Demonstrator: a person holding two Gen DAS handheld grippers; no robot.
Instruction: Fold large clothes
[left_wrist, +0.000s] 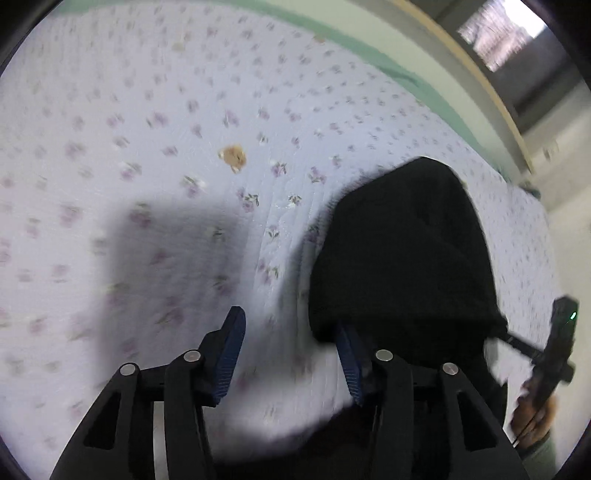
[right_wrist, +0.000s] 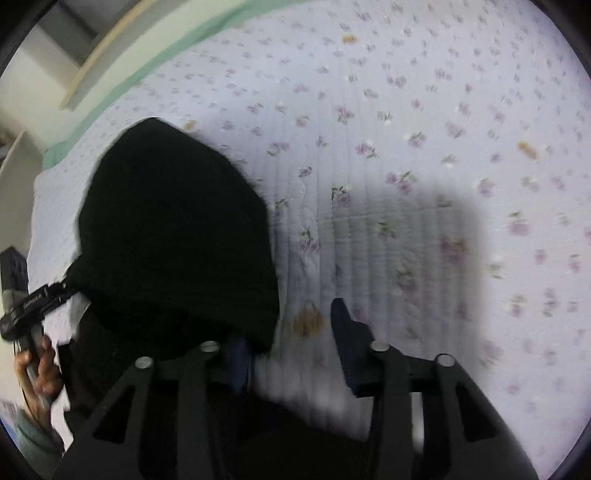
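Both tools gape, gripping nothing: left tool (left_wrist: 291, 354), right tool (right_wrist: 291, 347). A black garment (left_wrist: 402, 258) lies bunched on the bed (left_wrist: 147, 110) at 3 o'clock in the left view (blurred). Likely a fold just released; next, regrip an edge.

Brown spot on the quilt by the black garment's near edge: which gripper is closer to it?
Right. The brown spot shows between the right gripper's open fingers, beside the black garment. The left gripper is on the garment's far side.
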